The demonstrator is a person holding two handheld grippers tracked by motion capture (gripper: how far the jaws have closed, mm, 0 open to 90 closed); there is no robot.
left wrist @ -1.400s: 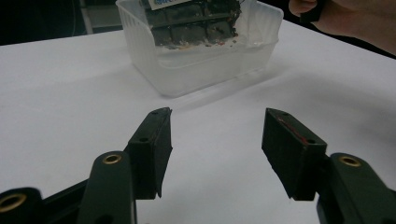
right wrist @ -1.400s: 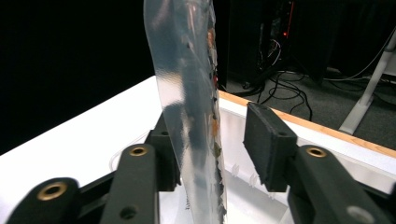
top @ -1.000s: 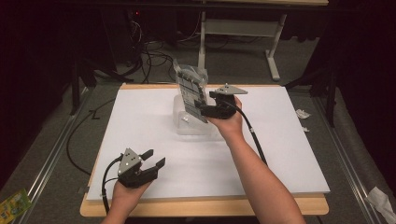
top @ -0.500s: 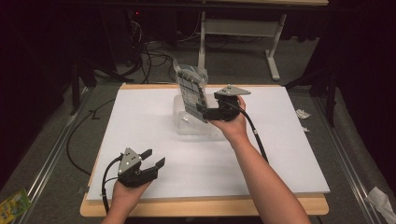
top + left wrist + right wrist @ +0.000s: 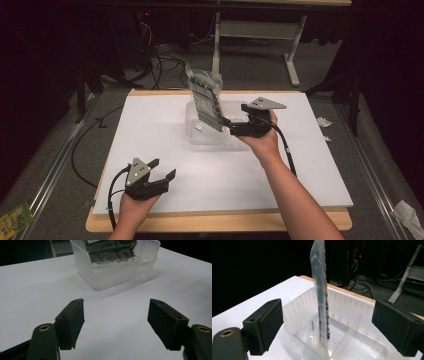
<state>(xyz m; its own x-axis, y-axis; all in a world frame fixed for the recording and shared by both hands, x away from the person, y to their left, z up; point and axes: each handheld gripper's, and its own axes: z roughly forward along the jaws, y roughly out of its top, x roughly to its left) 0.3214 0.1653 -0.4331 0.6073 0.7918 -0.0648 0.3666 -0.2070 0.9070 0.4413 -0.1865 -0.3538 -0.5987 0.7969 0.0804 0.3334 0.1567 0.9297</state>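
Note:
A clear plastic tub [image 5: 200,136] sits on the white tabletop [image 5: 150,130], a little beyond its middle. A flat clear packet [image 5: 204,98] with a dark grid inside stands in the tub, leaning left. My right gripper [image 5: 226,124] is open at the packet's lower right edge. In the right gripper view the packet [image 5: 320,287] shows edge-on between the wide-apart jaws of that gripper [image 5: 328,315], touching neither, with the tub [image 5: 354,307] beneath. My left gripper [image 5: 162,170] rests open near the front left; its view [image 5: 117,312] faces the tub [image 5: 112,277] and packet [image 5: 110,250].
The white board lies on a wooden table whose edge [image 5: 210,222] shows at the front. Cables [image 5: 160,55] and a desk frame [image 5: 260,30] lie on the floor behind. Paper scraps [image 5: 324,121] lie to the right, and a green wrapper [image 5: 15,219] lies at the lower left.
My right gripper has drawn slightly right and back from the packet. The packet stays leaning in the tub. The left gripper has not moved.

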